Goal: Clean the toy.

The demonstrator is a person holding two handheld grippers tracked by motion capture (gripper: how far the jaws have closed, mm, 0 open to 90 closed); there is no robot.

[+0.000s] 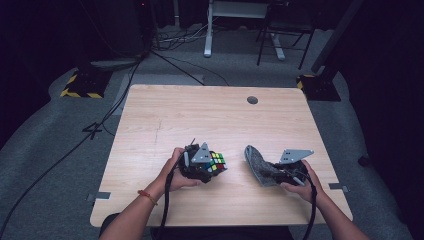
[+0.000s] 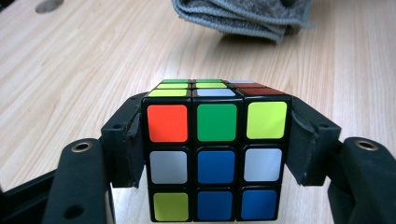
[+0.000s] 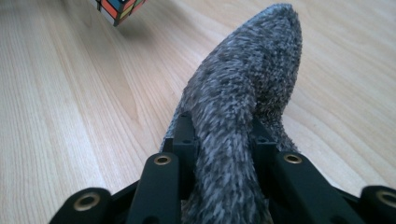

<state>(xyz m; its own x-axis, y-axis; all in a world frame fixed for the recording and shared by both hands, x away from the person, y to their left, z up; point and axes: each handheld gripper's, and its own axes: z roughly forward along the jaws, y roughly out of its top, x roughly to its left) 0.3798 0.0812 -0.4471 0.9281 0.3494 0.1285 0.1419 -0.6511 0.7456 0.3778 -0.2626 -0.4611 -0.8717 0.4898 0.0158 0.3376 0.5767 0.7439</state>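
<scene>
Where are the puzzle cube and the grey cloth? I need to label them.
Puzzle cube [image 2: 216,158]: left gripper view, on the blue centre square of the face toward the camera.
Grey cloth [image 3: 243,107]: right gripper view, on the fuzzy fold that rises between the jaws.

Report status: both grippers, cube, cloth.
Left gripper shut on puzzle cube. Right gripper shut on grey cloth. Table between them bare.
</scene>
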